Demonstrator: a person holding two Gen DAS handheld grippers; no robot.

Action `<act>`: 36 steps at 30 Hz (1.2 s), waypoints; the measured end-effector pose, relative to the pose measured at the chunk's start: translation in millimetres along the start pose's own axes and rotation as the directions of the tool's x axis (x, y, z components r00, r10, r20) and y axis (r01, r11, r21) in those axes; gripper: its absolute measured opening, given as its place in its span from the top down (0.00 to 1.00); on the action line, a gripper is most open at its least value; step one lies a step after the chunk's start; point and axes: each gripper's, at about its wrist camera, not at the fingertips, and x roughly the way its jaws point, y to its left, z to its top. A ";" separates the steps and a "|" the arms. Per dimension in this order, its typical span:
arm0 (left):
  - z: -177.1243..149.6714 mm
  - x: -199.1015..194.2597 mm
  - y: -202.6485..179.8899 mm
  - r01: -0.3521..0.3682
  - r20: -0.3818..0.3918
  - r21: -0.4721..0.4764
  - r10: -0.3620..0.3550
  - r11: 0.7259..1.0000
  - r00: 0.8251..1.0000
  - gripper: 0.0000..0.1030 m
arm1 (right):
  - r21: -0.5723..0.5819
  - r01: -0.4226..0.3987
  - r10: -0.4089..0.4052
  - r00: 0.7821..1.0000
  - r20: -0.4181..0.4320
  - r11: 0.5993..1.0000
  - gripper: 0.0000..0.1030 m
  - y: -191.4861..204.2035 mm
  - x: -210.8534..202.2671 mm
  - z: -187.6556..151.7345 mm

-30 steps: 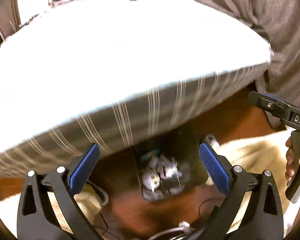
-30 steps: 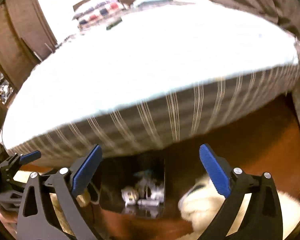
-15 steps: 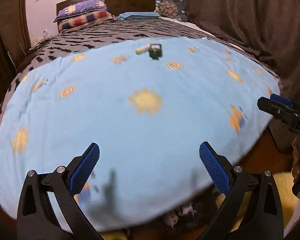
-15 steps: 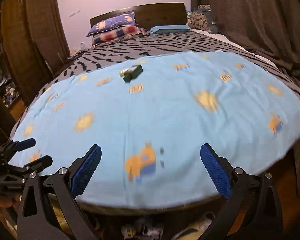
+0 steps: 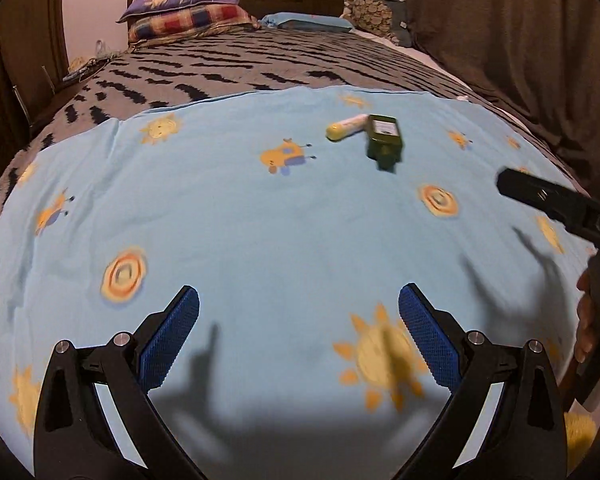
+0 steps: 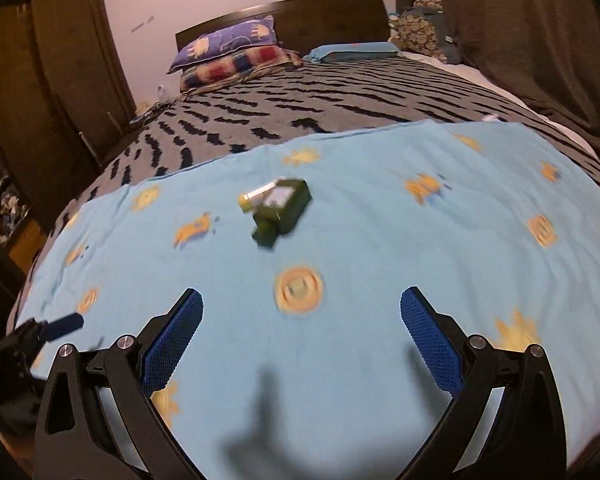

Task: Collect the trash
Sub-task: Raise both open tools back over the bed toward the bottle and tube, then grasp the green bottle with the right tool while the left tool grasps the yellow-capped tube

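Left wrist view: I count one green bottle and one yellow tube (touching) ahead of my left gripper, jaws apart; right gripper likewise gapes empty.

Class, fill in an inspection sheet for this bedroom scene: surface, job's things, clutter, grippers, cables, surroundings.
Surface: light blue blanket with sun prints, spread over a grey patterned bedspread.
Job's things: dark green bottle lying on its side, yellow tube beside it.
Clutter: nothing seen on the blanket.
Grippers: left gripper and right gripper both open, empty, above the blanket.
Cables: nothing seen.
Surroundings: pillows at the headboard, brown curtain, wooden wardrobe.
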 end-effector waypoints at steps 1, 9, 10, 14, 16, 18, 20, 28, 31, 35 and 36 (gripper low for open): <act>4.3 5.4 1.8 -0.001 -0.005 0.001 0.001 1.000 1.000 0.08 | 0.000 -0.001 0.001 1.000 -0.004 1.000 0.04 2.8 7.5 4.2; 32.3 37.5 10.2 -0.009 -0.010 0.022 0.009 1.000 1.000 0.08 | 0.021 -0.016 0.017 0.998 -0.063 1.000 0.24 20.7 80.7 41.9; 34.4 40.1 11.2 -0.007 -0.011 0.019 0.008 1.000 1.000 0.08 | 0.024 -0.014 0.016 0.997 -0.070 1.000 0.27 21.8 88.1 44.5; 43.3 51.8 12.3 -0.004 -0.016 0.019 0.004 1.000 1.000 0.08 | 0.037 0.014 -0.010 0.994 -0.107 0.999 0.36 24.2 119.3 55.1; 46.9 55.7 11.0 -0.001 -0.017 0.023 0.002 1.000 1.000 0.08 | 0.043 0.026 -0.020 0.991 -0.135 0.999 0.36 24.3 134.4 56.8; 50.9 60.1 8.6 0.003 -0.015 0.030 -0.003 1.000 1.000 0.08 | 0.027 0.044 -0.040 0.988 -0.147 0.999 0.38 24.9 144.6 57.1; 55.4 64.6 7.3 0.007 -0.013 0.032 -0.007 0.999 1.000 0.08 | 0.011 0.064 -0.062 0.988 -0.140 0.998 0.46 22.5 147.9 58.7; 79.8 88.4 -6.7 0.017 -0.005 0.057 -0.017 0.998 1.000 0.09 | -0.008 0.044 -0.045 0.992 -0.118 0.999 0.52 -6.7 131.7 65.0; 91.0 101.2 -14.1 0.024 -0.005 0.071 -0.024 0.997 1.000 0.15 | -0.010 0.059 -0.059 0.993 -0.104 0.998 0.53 -26.4 120.2 68.1; 109.3 122.5 -26.0 0.037 -0.004 0.088 -0.037 0.995 0.999 0.30 | 0.003 0.055 -0.054 0.995 -0.087 0.998 0.53 -46.5 109.8 71.3; 112.5 126.0 -28.5 0.044 -0.005 0.092 -0.044 0.995 0.999 0.31 | 0.002 0.055 -0.055 0.995 -0.083 0.998 0.53 -49.9 107.4 71.2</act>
